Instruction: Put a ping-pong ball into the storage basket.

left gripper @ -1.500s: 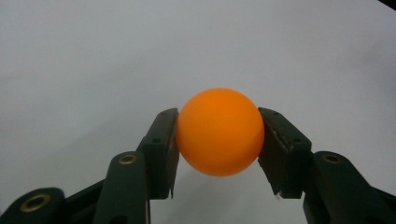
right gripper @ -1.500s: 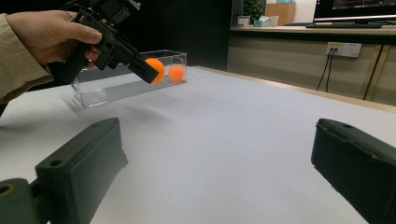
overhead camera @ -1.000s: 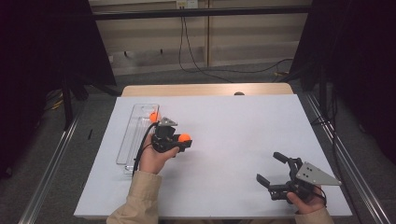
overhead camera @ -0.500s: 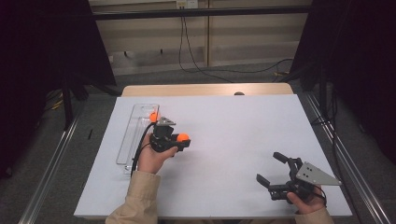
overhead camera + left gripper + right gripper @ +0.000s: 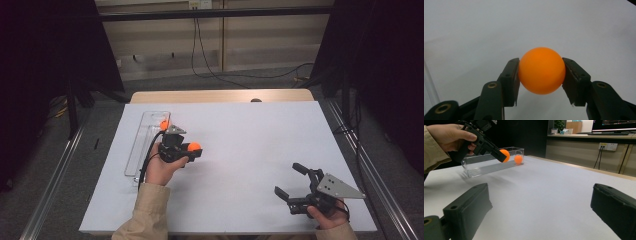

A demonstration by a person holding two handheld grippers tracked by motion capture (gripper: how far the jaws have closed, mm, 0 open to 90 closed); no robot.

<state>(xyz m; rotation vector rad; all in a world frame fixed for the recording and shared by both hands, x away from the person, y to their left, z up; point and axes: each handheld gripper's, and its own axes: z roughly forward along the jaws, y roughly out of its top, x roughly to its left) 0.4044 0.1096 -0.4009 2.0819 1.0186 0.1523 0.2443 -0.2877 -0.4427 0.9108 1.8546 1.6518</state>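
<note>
My left gripper is shut on an orange ball, held a little above the white table; its two black pads press the ball's sides. The held orange ball hangs just right of a clear plastic tray. A second orange ball lies inside that tray near its far end. The right gripper view shows the held ball, the second ball and the tray. My right gripper rests at the table's front right, jaws wide open and empty.
A white sheet covers the table, with a wooden strip along its far edge. Cables run over the floor behind. Metal rails flank both sides of the table.
</note>
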